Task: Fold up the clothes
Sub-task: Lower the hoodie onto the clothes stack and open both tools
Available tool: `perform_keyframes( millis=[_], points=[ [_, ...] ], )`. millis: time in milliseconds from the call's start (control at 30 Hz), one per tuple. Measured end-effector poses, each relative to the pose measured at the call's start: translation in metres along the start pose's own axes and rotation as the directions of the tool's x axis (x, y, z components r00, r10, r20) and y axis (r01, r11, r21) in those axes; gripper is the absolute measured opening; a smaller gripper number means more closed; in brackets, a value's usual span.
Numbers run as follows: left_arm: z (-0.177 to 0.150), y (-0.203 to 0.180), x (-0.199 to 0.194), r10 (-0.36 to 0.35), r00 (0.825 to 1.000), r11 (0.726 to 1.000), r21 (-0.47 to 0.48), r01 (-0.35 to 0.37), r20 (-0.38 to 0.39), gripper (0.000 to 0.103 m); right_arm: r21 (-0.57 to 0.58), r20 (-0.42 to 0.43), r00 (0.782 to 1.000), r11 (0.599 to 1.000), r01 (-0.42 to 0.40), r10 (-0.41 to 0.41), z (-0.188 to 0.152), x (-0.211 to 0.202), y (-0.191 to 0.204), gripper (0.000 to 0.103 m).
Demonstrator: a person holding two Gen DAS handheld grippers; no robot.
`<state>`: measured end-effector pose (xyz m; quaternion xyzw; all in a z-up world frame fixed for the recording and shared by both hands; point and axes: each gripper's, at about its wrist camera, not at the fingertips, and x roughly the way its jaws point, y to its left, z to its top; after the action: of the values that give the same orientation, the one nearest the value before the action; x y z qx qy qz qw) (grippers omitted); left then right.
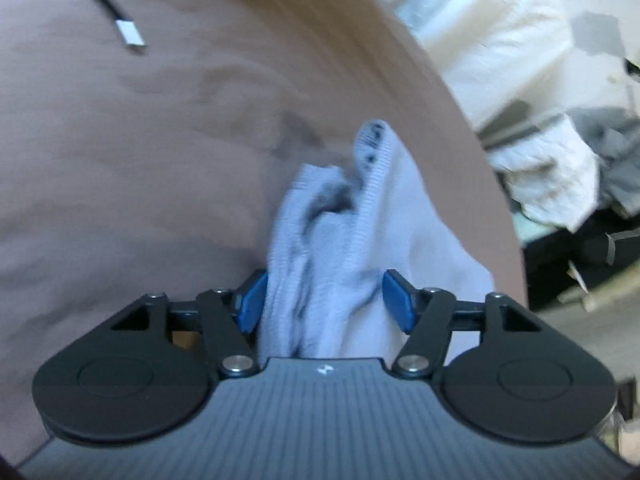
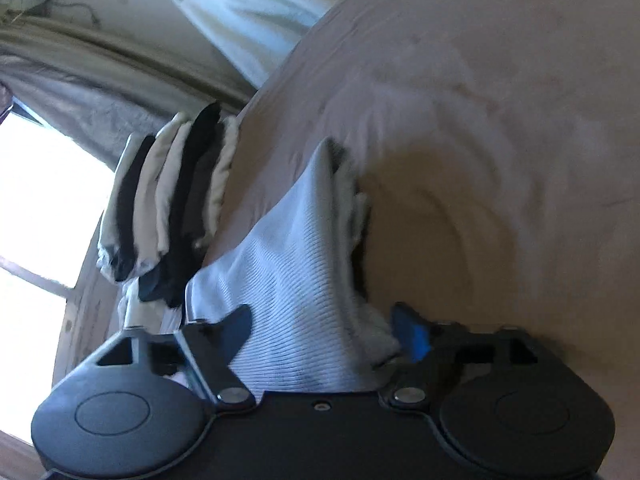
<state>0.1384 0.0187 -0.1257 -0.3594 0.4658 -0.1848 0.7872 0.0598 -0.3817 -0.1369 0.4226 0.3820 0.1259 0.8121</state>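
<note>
Pale ribbed sock (image 1: 320, 264) between left gripper (image 1: 324, 300) pads, right gripper (image 2: 324, 336) alike

Brown bedsheet (image 1: 160, 140) covering bed, bright window (image 2: 44, 184) at left, grey curtain (image 2: 80, 92), white wall (image 1: 500, 32)

Both wrist views close over shared bedsheet (image 1: 140, 140)

white socks held: 1 (image 1: 336, 248) | tools: 2, left tool (image 1: 324, 300), right tool (image 2: 328, 332) | row of laid-out socks (image 2: 172, 196): black and white, count unclear from blur | black cables with silver tips: 1 (image 1: 108, 12) | bedsheets: 1 (image 1: 140, 140)
</note>
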Motion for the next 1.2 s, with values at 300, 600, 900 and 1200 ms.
perform_keyframes(
  millis=[300,600,900,1200],
  points=[
    [-0.018,-0.070,-0.040,0.087,0.985,0.943,0.307,-0.131,0.150,0.013,-0.385,0.012,0.998,0.921,0.061,-0.061,0.003,0.054,0.073,0.031],
    [0.039,-0.128,-0.131,-0.004,0.913,0.923,0.353,-0.154,0.408,0.012,-0.685,0.012,1.000,0.728,-0.001,0.012,0.070,0.047,0.234,0.030],
    [0.175,-0.165,-0.221,0.031,0.694,0.943,0.209,-0.258,0.719,0.012,-0.891,-0.174,0.976,0.401,-0.213,0.132,0.176,0.144,0.491,0.030],
    [0.267,-0.096,-0.151,0.279,0.601,0.955,-0.148,-0.258,0.749,0.015,-0.935,-0.205,0.970,0.267,-0.233,0.127,0.200,0.309,0.558,0.042]
  ],
)
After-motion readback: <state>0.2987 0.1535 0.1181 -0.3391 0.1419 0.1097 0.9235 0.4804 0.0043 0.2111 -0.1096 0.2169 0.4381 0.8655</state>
